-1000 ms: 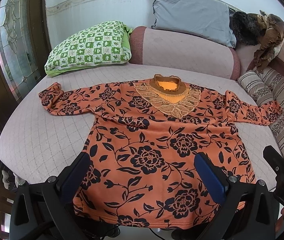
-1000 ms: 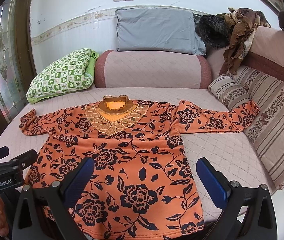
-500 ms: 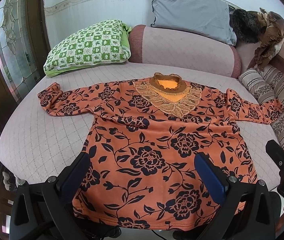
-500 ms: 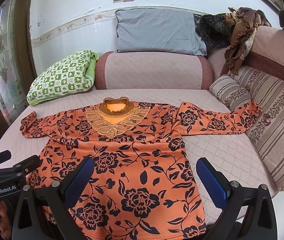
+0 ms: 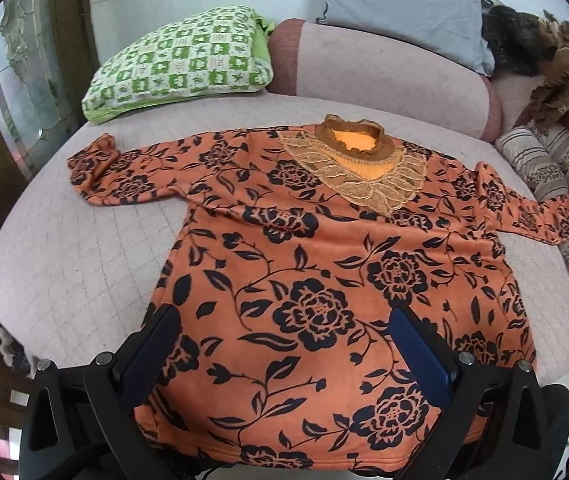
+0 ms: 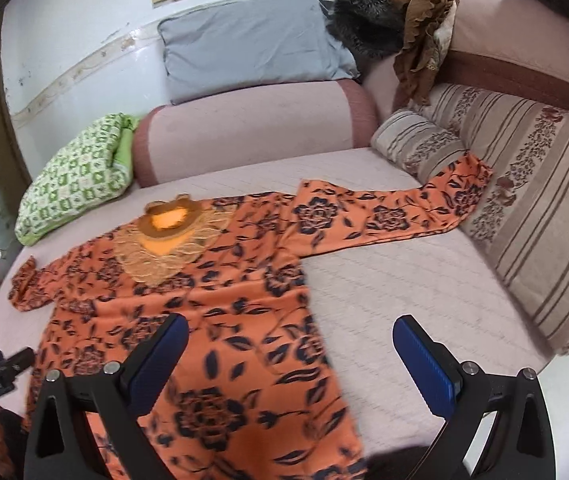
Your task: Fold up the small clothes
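Since the earlier frames the right gripper [image 6: 284, 344] has swung toward the right side of the sofa, so its view now takes in more of the striped back cushion [image 6: 532, 216] and the blouse's far sleeve, with some motion blur; the left gripper [image 5: 284, 334] has barely shifted and has eased slightly closer over the hem.

An orange blouse with black flowers [image 5: 324, 272] lies flat, front up, on the quilted pink sofa seat [image 5: 76, 264], both sleeves spread sideways. Its lace collar [image 5: 358, 168] points toward the pink bolster [image 5: 384, 76]. One sleeve end [image 6: 460, 188] rests up against the striped back cushion, just beside a small striped pillow [image 6: 416, 144]; the other sleeve end [image 5: 92, 160] lies bunched near the seat's edge.

Both grippers are released, blue pads spread wide and holding nothing. The left one hovers over the lower body of the blouse; the right one straddles the blouse's side edge and bare seat.

Behind, a green checked pillow [image 5: 180, 60] and a grey pillow [image 6: 252, 44] lean by the wall, with dark fur and brown cloth [image 6: 420, 20] heaped on the backrest.
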`<state>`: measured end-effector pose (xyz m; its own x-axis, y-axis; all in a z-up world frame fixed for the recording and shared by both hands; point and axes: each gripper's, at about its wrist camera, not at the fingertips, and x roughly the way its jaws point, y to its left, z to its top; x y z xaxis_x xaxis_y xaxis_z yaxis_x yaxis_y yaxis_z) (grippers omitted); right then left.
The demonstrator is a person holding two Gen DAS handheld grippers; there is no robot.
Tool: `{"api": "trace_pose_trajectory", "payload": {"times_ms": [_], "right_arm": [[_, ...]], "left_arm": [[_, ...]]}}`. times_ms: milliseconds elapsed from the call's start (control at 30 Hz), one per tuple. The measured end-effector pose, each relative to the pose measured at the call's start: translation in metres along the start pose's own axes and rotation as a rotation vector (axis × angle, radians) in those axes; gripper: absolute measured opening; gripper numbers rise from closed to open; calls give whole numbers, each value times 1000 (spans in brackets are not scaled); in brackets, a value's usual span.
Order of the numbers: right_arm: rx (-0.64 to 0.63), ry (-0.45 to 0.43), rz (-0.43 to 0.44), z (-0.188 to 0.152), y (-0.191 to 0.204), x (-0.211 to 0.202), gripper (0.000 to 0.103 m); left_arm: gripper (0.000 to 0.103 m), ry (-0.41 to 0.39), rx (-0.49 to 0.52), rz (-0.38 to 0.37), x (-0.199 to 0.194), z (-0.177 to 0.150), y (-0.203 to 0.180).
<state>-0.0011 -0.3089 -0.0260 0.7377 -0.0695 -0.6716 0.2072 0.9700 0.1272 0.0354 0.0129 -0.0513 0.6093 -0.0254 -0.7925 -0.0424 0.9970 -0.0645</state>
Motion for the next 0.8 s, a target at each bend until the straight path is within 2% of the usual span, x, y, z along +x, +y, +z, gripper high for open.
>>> {"api": "trace_pose_trajectory", "payload": {"times_ms": [100,167,300,333,433,567,667,700,767,800], "right_arm": [[65,-3,45,13,-37,19,103],[153,-10,14,26,-71,34,103],[356,-28,-83,63,-165,74,101],[371,-32,-133,77,-189,87,95],[335,-17,-267,113,-228,117,79],[322,20,-392,150,-266,159,78],[326,36,-435,164,-283,183,71],[317,41,-444,169,-284,191,66],[281,52,-463,177,-283,208,47],[267,72,-476,178,-284,216,24]], "left_arm": [[103,39,-19,-29,14,3,5],[103,89,-40,-45,28,3,11],[103,148,-84,-60,51,-1,20],[103,156,-85,-58,56,0,21],[103,163,-71,-72,68,3,16],[103,144,-30,-115,78,13,3],[103,124,-19,-174,79,17,-1],[103,122,-22,-187,83,18,-1],[103,139,-25,-196,90,16,2],[103,155,-29,-197,96,15,5]]}}
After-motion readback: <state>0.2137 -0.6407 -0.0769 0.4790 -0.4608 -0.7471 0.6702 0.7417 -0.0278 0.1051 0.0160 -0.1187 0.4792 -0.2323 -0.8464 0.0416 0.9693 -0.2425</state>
